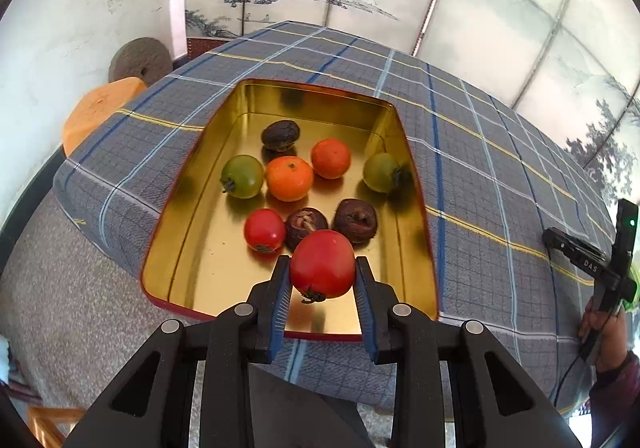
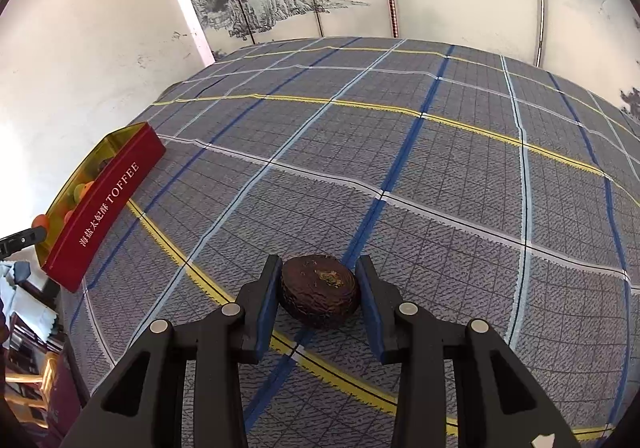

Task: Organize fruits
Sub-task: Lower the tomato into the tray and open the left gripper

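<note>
Left gripper [image 1: 322,280]: blue-padded fingers clamped on one large red round tomato-like fruit [image 1: 322,264], stem end turned toward the camera, held above the near end of the tin.

Gold-lined rectangular metal tin with red outer walls [image 1: 192,248]: directly ahead of and below the left gripper, resting on the surface; in the right wrist view the same tin lies far to the left of the right gripper, its red side lettered "TOFFEE".

Contents of the tin, eight loose pieces, counted from the left wrist view:
- one small red round fruit [image 1: 264,229], just ahead and left of the held fruit;
- three dark brown wrinkled fruits: one [image 1: 306,224] right behind the held fruit; one [image 1: 355,220] ahead and slightly right; one [image 1: 281,135] farthest away;
- two orange round citrus fruits: one [image 1: 289,178] mid-tin, one [image 1: 331,158] just beyond it to the right;
- two green round fruits: one [image 1: 242,176] at the left, touching or nearly touching the nearer orange; one [image 1: 382,172] by the right wall.

Right gripper [image 2: 318,288]: fingers set either side of one flat, dark brown wrinkled fruit [image 2: 319,291] lying on the surface; left pad against it, right pad touching or a hair off; cannot tell whether the grip is firm.

Surface: grey plaid cloth with blue, white and yellow stripes [image 2: 440,183], spread ahead of both grippers.
</note>
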Tool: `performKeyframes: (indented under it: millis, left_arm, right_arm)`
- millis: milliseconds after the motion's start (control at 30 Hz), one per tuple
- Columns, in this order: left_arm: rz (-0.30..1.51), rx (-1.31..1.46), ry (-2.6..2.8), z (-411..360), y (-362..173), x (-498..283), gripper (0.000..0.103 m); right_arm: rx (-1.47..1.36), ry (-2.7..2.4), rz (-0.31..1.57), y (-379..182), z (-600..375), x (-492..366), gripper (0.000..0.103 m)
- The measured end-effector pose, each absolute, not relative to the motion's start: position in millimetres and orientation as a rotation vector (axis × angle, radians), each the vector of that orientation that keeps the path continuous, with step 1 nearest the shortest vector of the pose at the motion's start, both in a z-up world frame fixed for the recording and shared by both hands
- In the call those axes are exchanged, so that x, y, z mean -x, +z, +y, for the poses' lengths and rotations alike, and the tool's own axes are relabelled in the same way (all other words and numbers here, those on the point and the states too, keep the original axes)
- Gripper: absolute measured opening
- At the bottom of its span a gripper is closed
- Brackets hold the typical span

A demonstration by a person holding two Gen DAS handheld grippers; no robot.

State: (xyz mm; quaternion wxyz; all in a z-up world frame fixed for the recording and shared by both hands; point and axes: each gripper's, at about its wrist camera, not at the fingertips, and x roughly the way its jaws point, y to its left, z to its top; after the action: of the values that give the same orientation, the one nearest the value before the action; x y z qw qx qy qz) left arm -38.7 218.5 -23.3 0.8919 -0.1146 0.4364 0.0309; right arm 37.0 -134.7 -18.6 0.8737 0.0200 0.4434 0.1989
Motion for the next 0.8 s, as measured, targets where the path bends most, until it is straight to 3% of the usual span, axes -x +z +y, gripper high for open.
performKeyframes:
  millis: [800]
  left_arm:
    - [0.889,0.066,0.192,244,-37,18,0.033]
  right_arm:
    - [-0.026,0.409,0.933,-18,-133,-37,0.036]
